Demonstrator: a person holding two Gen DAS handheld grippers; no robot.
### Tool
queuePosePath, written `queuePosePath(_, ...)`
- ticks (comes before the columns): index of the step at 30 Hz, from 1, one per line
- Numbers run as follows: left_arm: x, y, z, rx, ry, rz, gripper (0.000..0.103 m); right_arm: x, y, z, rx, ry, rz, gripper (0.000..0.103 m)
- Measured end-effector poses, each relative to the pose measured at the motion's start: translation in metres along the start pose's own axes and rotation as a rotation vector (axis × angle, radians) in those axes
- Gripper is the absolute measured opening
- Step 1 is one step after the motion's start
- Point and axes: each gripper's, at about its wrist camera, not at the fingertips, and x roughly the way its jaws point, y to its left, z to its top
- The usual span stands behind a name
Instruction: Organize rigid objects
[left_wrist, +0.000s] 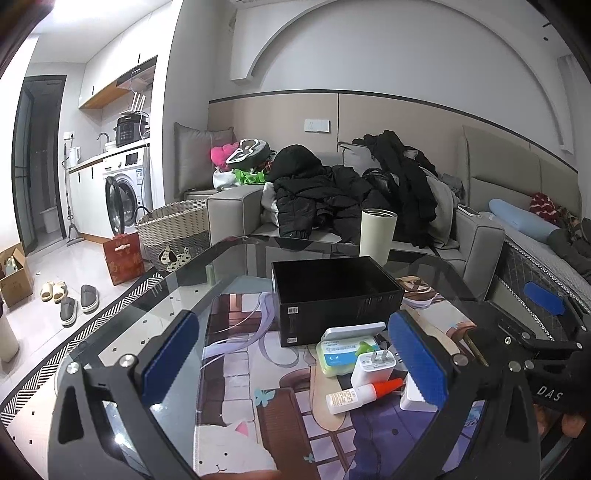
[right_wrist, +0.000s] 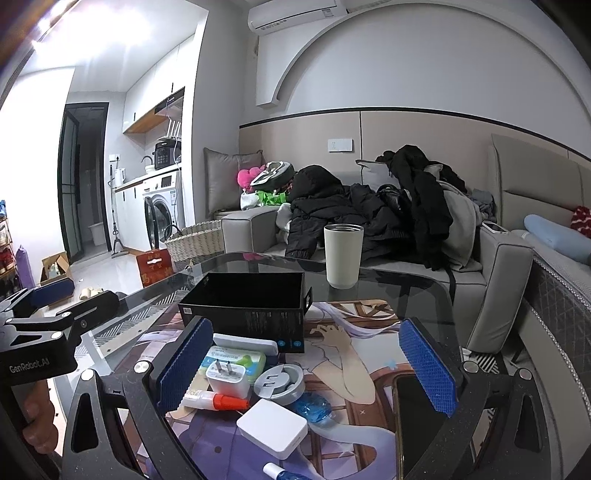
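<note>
A grey sofa (right_wrist: 369, 254) heaped with dark coats (right_wrist: 369, 206) stands against a beige panelled wall (right_wrist: 303, 136) under a white arch, with an air conditioner (right_wrist: 295, 14) mounted high above it. Left of the sofa sit a woven laundry basket (right_wrist: 192, 240) and, beyond that, a front-loading washing machine (right_wrist: 162, 210) under white cabinets. Left of the washing machine a dark-framed glass door (right_wrist: 77, 181) meets the glossy pale floor (right_wrist: 118, 266), with bright ceiling light overhead.

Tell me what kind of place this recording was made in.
Most likely a small studio flat: a grey sofa heaped with dark clothes, a front-loading washing machine under a kitchen counter at the back, and a glass coffee table holding a black box and small gadgets.
</note>
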Motion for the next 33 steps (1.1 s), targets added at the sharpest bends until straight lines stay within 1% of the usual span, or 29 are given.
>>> queuePosePath(7, 0.0001, 0.0005, -0.0005, 0.000, 0.000, 0.000, 0.103, 0.0018, 0.0007, -0.0015, -0.003, -0.003, -0.005, 0.103)
queuePosePath(20, -0.0006, -0.0030, 0.0002, 0.000, 0.007, -0.008, 0.103, 0.0055, 0.0003, -0.0050, 0.005, 0.012, 0.014, 0.103)
queuePosePath(29, -0.0003, -0.0047, 0.0012, -0.003, 0.004, 0.009, 0.103, 0.0063, 0.0014, -0.0065, 0.005, 0.013, 0.016, 0.103)
queuePosePath(33, 0.0010, -0.0039, 0.0022, -0.006, 0.008, 0.003, 0.103, 0.0061, 0.0011, -0.0065, 0.006, 0.014, 0.016, 0.103)
